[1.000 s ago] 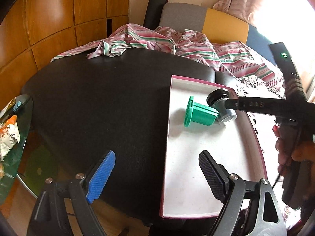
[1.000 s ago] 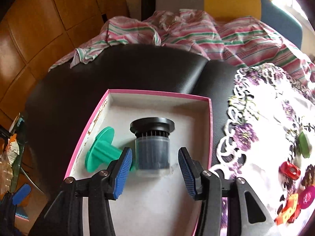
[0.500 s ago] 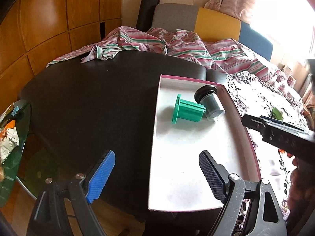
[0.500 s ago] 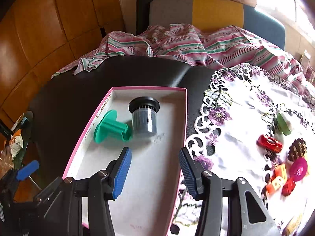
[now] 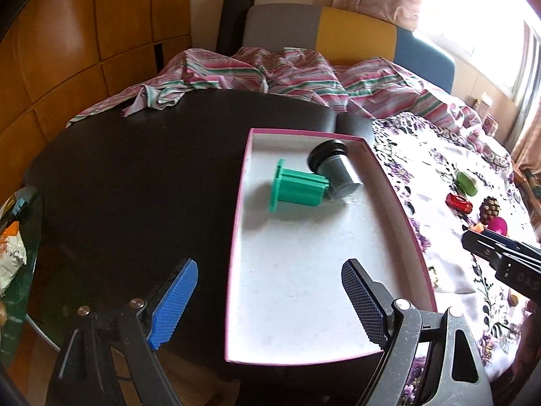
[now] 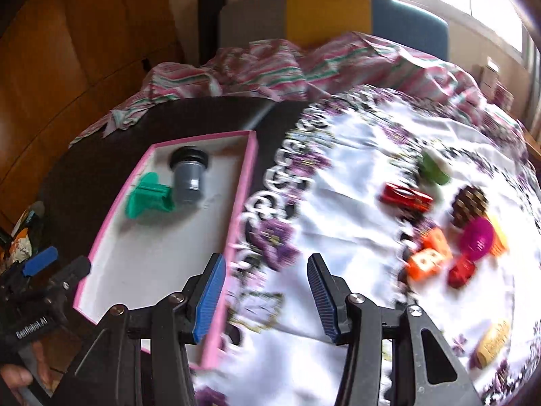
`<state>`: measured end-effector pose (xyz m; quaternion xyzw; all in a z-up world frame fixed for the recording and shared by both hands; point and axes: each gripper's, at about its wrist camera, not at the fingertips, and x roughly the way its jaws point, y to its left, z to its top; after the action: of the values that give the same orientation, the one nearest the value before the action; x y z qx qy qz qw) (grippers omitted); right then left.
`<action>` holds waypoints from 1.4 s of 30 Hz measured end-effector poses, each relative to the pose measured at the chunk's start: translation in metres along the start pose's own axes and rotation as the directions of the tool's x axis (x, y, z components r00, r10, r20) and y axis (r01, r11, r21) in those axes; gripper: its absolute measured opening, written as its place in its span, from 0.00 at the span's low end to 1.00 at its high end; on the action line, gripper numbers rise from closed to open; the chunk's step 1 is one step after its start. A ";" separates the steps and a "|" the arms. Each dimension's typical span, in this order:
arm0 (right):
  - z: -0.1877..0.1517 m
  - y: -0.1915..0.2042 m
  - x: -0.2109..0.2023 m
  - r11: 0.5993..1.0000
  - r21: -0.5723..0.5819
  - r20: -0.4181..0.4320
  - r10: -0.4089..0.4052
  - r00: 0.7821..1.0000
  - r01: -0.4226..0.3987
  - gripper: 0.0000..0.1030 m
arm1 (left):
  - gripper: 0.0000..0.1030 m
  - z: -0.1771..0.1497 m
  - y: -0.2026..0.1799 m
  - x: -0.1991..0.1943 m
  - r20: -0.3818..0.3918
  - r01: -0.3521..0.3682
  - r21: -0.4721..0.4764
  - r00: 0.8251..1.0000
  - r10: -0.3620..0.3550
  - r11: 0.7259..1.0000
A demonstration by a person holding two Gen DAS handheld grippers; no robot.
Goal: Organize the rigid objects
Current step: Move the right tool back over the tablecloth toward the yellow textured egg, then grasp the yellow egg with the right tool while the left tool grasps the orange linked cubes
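Floral cloth (image 6: 355, 176) now fills R view: R gripper (image 6: 267, 291), jaws apart & empty, has left grey cap (image 6: 186, 182) in tray (image 6: 243, 182) at 10 o'clock, w/ toys (image 6: 436, 253) at 2 likely next; L gripper (image 5: 267, 301) idle, jaws apart.

Right hand-held gripper (image 6: 265, 296) has swung from tray (image 6: 241, 189) toward toys.

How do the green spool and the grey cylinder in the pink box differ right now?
The green spool is bright green with a ribbed body and a flat flange; the grey cylinder is smooth grey with a wide black cap. The spool lies crosswise, the cylinder points diagonally. Both lie on their sides, touching, at the far end of the pink box.
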<state>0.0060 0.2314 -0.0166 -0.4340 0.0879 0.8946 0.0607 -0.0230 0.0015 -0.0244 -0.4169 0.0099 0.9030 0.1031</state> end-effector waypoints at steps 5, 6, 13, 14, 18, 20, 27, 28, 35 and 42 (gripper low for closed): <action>-0.008 -0.047 -0.013 0.996 0.065 -0.032 -0.059 0.998 0.061 0.49 | 0.85 0.003 -0.014 -0.002 0.009 0.040 0.031 0.999 -0.040 0.999; -0.009 -0.059 -0.016 0.994 0.086 -0.044 -0.070 0.997 0.073 0.49 | 0.85 0.004 -0.017 -0.002 0.009 0.052 0.035 0.999 -0.052 0.998; -0.024 -0.166 -0.054 0.945 0.265 -0.162 -0.152 0.975 0.191 0.52 | 0.86 0.009 -0.039 -0.001 0.004 0.111 0.080 0.994 -0.112 0.991; -0.027 -0.180 -0.058 0.933 0.287 -0.196 -0.165 0.967 0.218 0.56 | 0.87 0.010 -0.042 -0.001 0.001 0.117 0.085 0.993 -0.118 0.989; -0.045 -0.223 -0.062 0.897 0.322 -0.329 -0.194 0.924 0.303 0.58 | 0.89 0.011 -0.055 0.001 -0.011 0.144 0.104 0.990 -0.144 0.984; -0.058 -0.236 -0.056 0.891 0.332 -0.384 -0.172 0.907 0.310 0.58 | 0.89 0.012 -0.063 0.003 -0.017 0.158 0.116 0.987 -0.157 0.981; -0.062 -0.252 -0.031 0.866 0.423 -0.442 -0.061 0.895 0.268 0.66 | 0.89 0.012 -0.087 -0.001 -0.023 0.197 0.173 0.980 -0.196 0.965; -0.062 -0.256 -0.028 0.848 0.463 -0.439 -0.032 0.898 0.257 0.66 | 0.89 0.013 -0.090 -0.002 -0.022 0.204 0.176 0.979 -0.203 0.963; -0.066 -0.260 0.004 0.815 0.455 -0.524 -0.082 0.848 0.360 0.51 | 0.91 0.013 -0.109 -0.001 -0.044 0.244 0.213 0.970 -0.241 0.946; -0.043 -0.231 -0.008 0.876 0.300 -0.413 -0.238 0.879 0.377 0.42 | 0.91 0.016 -0.135 0.002 -0.062 0.299 0.250 0.954 -0.292 0.921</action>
<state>0.0863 0.4483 -0.0609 -0.5809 0.1937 0.7438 0.2681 -0.0102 0.1357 -0.0066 -0.4075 0.0648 0.8631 0.2910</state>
